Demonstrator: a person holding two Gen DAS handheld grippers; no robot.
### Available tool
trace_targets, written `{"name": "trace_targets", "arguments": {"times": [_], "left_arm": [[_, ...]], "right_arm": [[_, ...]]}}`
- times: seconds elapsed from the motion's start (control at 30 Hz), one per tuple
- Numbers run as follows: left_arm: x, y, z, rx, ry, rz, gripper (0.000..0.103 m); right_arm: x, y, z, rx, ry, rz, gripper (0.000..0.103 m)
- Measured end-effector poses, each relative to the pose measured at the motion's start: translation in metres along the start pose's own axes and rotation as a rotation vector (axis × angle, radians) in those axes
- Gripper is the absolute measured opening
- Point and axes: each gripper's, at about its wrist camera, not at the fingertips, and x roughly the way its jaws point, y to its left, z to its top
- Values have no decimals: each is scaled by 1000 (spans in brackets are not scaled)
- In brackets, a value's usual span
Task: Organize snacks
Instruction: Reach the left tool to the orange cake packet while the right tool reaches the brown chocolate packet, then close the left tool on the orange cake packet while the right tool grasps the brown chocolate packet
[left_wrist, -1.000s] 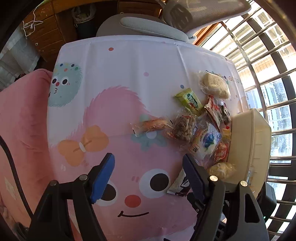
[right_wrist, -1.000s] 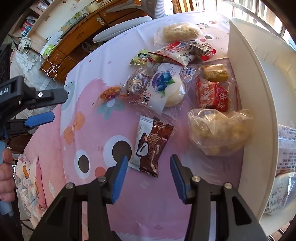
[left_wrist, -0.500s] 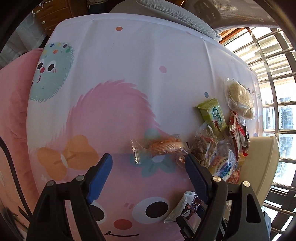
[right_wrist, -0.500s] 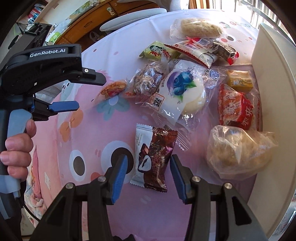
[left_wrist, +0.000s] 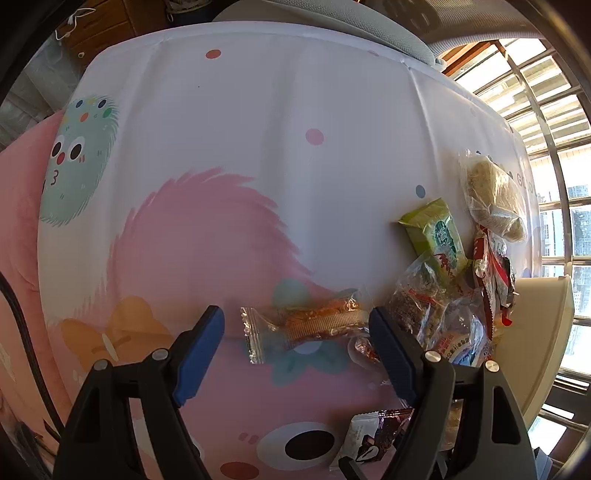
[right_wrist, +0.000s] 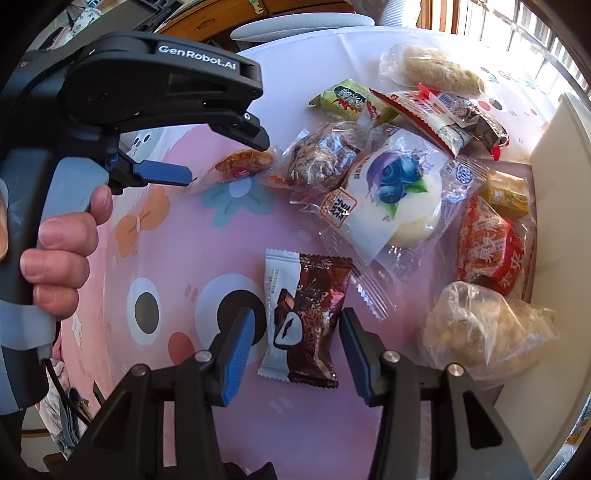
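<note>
Left wrist view: left claw (left_wrist: 297, 334) gapes around an orange snack (left_wrist: 317, 325); right claw (right_wrist: 297, 343) open astride a chocolate packet (right_wrist: 304, 321).

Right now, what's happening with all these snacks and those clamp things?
A person is sorting wrapped snacks on a cartoon tablecloth, holding a two-finger gripper in each hand. The left gripper hangs open around a clear-wrapped orange biscuit, not yet pinching it. The right gripper is open around a brown chocolate packet, its pads also clear of the wrapper. The other snacks lie piled beside a cream bin at the table's edge. Nothing is lifted yet.
</note>
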Motion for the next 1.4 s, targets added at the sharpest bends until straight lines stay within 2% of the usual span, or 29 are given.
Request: {"name": "trace_targets", "arguments": {"times": [0.3, 0.47, 0.6, 1.0, 1.17, 1.3, 1.4], "left_arm": [[11, -19, 6, 20, 0, 32, 76], [14, -28, 9, 34, -22, 53, 66], [14, -35, 14, 34, -48, 45, 64], [3, -34, 15, -72, -124, -1, 60], [5, -32, 19, -121, -129, 8, 60], [4, -14, 19, -179, -117, -13, 60], [4, -14, 20, -190, -120, -25, 53]], "right_arm": [[19, 11, 4, -21, 27, 4, 47], [19, 11, 4, -44, 24, -2, 42], [16, 5, 4, -50, 23, 4, 40], [9, -4, 2, -58, 28, 16, 37], [9, -7, 2, -58, 32, 16, 37], [7, -12, 0, -50, 37, 13, 35], [5, -17, -1, -43, 39, 5, 34]]}}
